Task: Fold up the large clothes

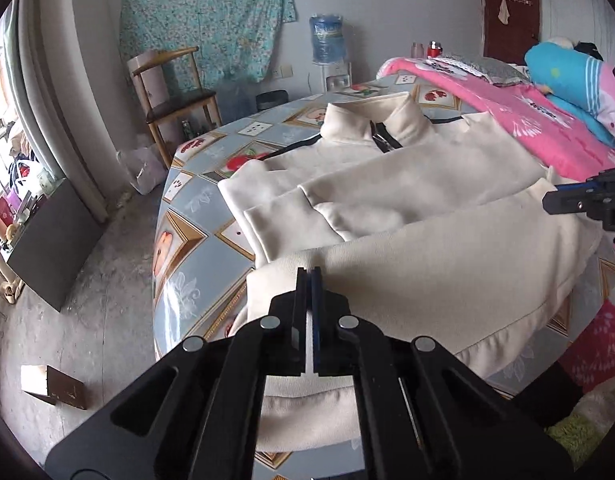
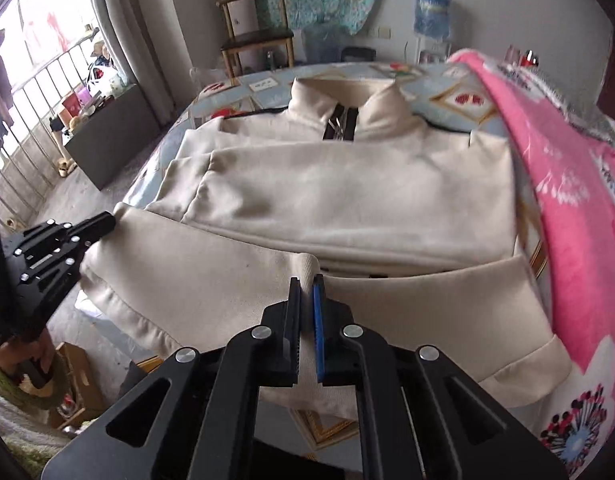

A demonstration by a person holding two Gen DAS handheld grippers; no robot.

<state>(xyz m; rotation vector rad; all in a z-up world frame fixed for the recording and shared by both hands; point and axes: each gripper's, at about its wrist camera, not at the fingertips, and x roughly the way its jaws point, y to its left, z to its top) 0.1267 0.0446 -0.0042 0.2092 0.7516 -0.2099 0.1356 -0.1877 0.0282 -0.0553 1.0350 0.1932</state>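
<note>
Cream zip-collar sweatshirt [image 2: 347, 192], sleeves folded in; hem pinched by left gripper [image 1: 309, 276] and right gripper [image 2: 307, 284]; pink blanket [image 2: 571, 208] alongside.

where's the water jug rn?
Left wrist view, top centre: the blue water jug stands against the back wall, beyond the table, right of the wooden chair.

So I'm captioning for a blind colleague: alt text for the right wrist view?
The right gripper is shut on the near hem of a cream jacket spread on a patterned table; the left gripper grips its left edge.
</note>
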